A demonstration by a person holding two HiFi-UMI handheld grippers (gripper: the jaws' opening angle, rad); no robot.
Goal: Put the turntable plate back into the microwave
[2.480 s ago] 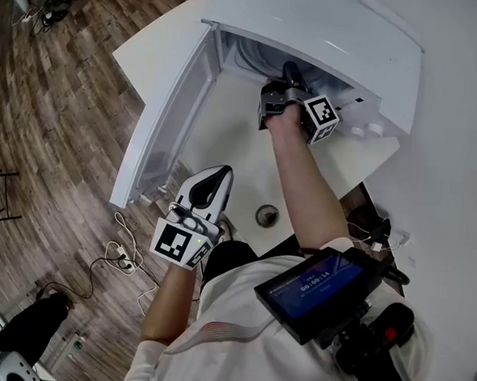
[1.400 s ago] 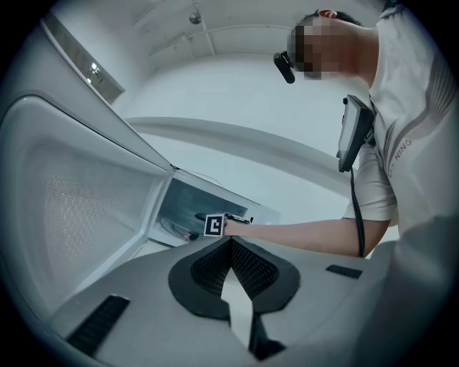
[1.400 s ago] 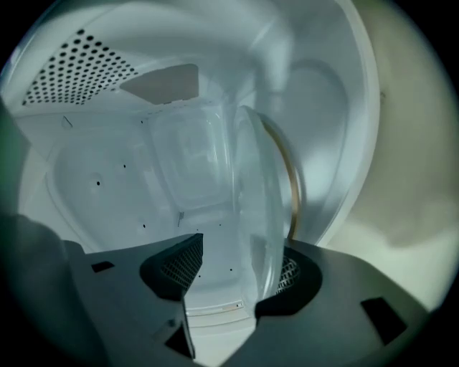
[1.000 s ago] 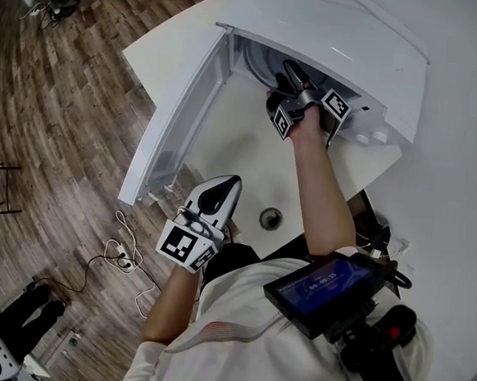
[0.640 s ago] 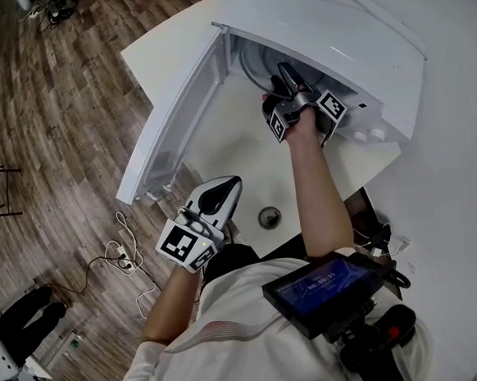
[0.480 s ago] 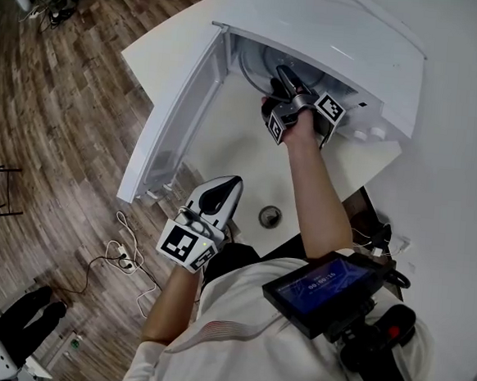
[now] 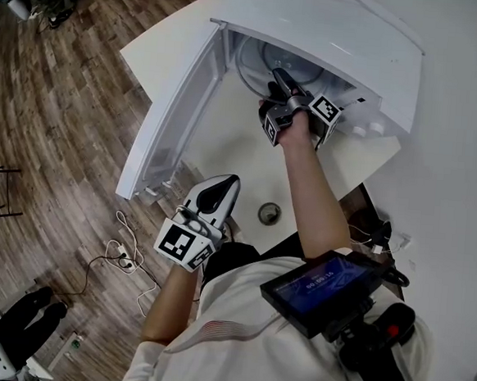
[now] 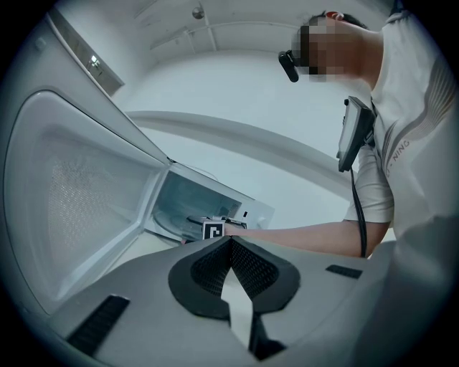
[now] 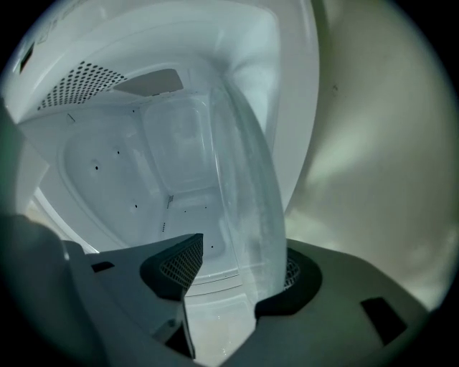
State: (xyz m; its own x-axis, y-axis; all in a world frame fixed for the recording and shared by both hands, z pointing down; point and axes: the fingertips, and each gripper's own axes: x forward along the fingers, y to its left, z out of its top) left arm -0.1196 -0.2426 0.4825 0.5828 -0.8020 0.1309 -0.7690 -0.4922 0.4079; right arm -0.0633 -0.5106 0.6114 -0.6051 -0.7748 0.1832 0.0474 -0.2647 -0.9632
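The glass turntable plate (image 9: 244, 186) sits inside the open cavity of the white microwave (image 7: 333, 37). In the head view only a curved stretch of its rim (image 7: 250, 62) shows past the opening. In the right gripper view it is seen almost edge-on, as a pale clear band running between the jaws. The right gripper (image 9: 233, 267) reaches into the cavity with its jaws apart around the plate's edge. The glass lies against one pad (image 9: 290, 276), and a gap shows between it and the other pad (image 9: 183, 264), so the jaws do not pinch it. From above, this gripper (image 7: 278, 78) is just inside the opening, with its marker cube outside. The microwave door (image 7: 170, 114) is swung wide to the left. The microwave stands on a white counter (image 7: 226, 143), and a small round dark-rimmed object (image 7: 268, 213) lies on the counter near its front edge. The left gripper (image 7: 221, 184) hangs over that edge, well apart from the microwave. Its jaws (image 8: 229, 247) are closed together with nothing between them. Beyond the counter is wooden floor (image 7: 55, 114).
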